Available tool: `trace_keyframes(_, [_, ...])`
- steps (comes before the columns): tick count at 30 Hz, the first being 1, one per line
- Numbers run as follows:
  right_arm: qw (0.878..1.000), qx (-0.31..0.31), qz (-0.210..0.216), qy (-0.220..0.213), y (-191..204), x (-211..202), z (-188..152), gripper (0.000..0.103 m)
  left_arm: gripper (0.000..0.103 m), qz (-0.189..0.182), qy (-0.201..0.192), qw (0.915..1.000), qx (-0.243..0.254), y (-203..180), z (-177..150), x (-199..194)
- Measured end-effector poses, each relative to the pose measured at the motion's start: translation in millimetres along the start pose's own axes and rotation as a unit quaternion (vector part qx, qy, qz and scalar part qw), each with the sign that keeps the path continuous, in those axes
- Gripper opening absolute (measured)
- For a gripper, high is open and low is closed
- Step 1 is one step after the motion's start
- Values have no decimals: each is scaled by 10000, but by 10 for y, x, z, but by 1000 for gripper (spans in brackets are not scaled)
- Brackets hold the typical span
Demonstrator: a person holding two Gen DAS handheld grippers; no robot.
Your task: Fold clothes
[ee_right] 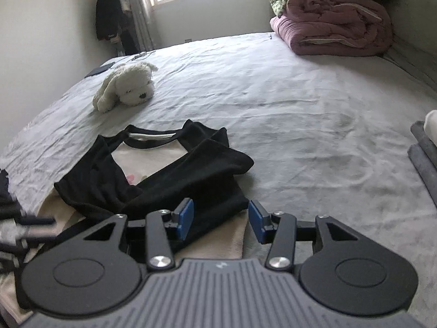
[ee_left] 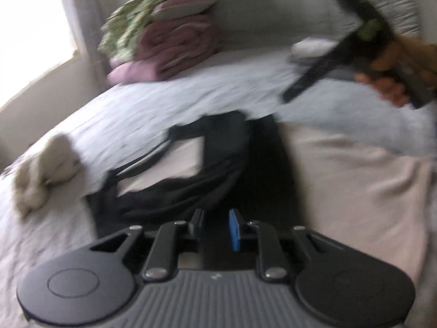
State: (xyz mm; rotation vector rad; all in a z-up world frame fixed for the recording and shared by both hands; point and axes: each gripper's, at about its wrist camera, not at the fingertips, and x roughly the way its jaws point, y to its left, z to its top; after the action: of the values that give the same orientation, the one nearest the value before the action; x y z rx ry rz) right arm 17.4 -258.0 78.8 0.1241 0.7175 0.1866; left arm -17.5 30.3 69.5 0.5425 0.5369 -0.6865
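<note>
A cream shirt with black sleeves and a black collar point(ee_right: 164, 180) lies on the bed, both sleeves folded across its body. The left wrist view is blurred and shows the same shirt point(ee_left: 191, 180) just ahead of my left gripper point(ee_left: 215, 227). Its jaws stand a narrow gap apart over the black fabric, with nothing pinched. My right gripper point(ee_right: 221, 220) hovers over the shirt's near right edge, open, nothing between its blue pads point(ee_right: 185, 218). A hand point(ee_left: 387, 68) holds the right gripper at the upper right of the left wrist view.
A white plush dog point(ee_right: 125, 87) lies on the grey sheet point(ee_right: 300, 109) beyond the shirt. Folded maroon and green quilts point(ee_right: 336, 27) are piled at the headboard. A stack of folded grey clothes point(ee_right: 426, 158) sits at the right edge. Dark clothes point(ee_right: 109, 16) hang by the window.
</note>
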Motion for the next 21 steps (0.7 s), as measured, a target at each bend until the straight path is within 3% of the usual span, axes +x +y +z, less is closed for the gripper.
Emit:
trace_keyframes(7, [9994,161,287,68,-49,327,233,50,22,847,447,9951,-233,371,-104,135])
trace_keyframes(11, [9981,468,379,132,-162,555,383,50,24,808,624,9938,-442,530,-157,184])
trace_keyframes(16, [9941,1015,350,170,-365,846,619,50,40,857,746,9930,-309,576,-226,261])
trace_keyframes(21, [9972,437,210,561,-180,1248,740,50,41,974,878,9908,-326,680,-298,363])
